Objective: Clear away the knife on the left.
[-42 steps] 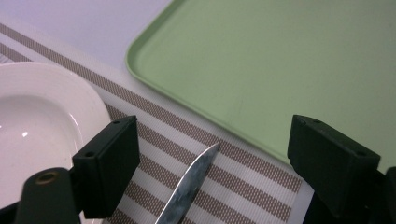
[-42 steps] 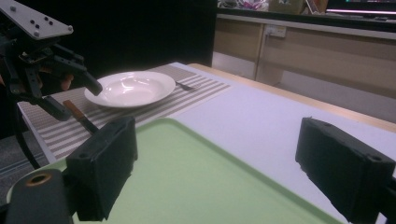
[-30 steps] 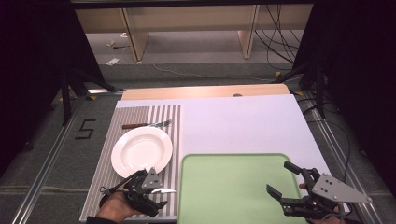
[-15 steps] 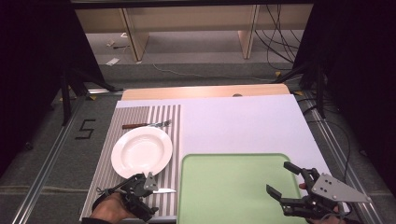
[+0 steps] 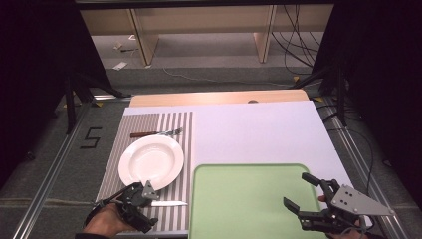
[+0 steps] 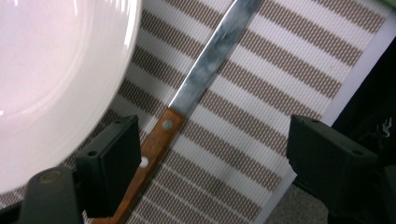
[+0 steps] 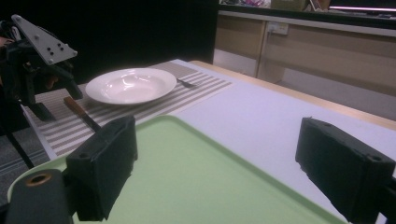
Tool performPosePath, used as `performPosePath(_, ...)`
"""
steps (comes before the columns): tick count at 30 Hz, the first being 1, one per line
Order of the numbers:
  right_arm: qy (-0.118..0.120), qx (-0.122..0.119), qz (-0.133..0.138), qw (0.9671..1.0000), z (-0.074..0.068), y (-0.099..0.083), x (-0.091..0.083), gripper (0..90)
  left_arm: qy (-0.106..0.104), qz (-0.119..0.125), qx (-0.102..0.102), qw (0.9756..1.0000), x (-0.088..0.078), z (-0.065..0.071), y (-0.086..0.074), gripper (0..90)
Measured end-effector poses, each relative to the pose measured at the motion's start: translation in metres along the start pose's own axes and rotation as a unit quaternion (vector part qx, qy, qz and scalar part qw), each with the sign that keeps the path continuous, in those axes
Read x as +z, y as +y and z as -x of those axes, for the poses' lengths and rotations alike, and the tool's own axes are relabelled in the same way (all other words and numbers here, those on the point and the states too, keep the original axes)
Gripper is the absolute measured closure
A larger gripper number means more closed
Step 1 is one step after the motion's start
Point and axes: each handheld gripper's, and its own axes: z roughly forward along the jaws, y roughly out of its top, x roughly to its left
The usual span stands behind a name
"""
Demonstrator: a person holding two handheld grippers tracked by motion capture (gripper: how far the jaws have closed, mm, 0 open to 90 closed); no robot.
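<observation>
Knife (image 6: pixel 187 105) flat on striped placemat (image 6: pixel 261 93), just beside plate (image 6: pixel 46 70). Left gripper (image 6: pixel 212 161) spread wide, straddling wooden handle. Knife light, stiff; blade probably slippery, so grip handle. Right gripper (image 7: pixel 233 163) spread, empty, over green tray (image 7: pixel 210 182).

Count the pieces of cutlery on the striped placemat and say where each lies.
2. A fork lies beyond the far rim of the white plate. A wooden-handled knife lies on the plate's near side, between the open jaws of the left gripper.

Wood-handled knife (image 6: pixel 187 100) flat on striped mat (image 6: pixel 261 116), beside plate (image 6: pixel 51 70).
</observation>
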Motion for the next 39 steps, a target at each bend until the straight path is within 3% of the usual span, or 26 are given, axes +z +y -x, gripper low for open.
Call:
performPosePath(12, 0.0, 0.0, -0.001, 1.0, 0.0, 0.0, 0.0, 13.7, 0.012, -0.02, -0.039, 0.999, 0.005, -0.017, -0.013, 19.4)
performPosePath(17, 0.0, -0.001, -0.002, 1.0, 0.0, 0.0, 0.001, 13.8, 0.017, -0.019, -0.037, 0.999, 0.007, -0.023, -0.015, 20.7)
performPosePath(33, 0.001, 0.001, -0.005, 1.0, 0.0, -0.001, 0.002, 13.8, -0.014, -0.026, -0.049, 0.9984, 0.02, -0.03, -0.007, 32.0)
performPosePath(39, 0.001, 0.0, -0.005, 1.0, 0.0, -0.001, 0.002, 13.8, -0.031, -0.032, -0.051, 0.9977, 0.021, -0.031, -0.005, 41.1)
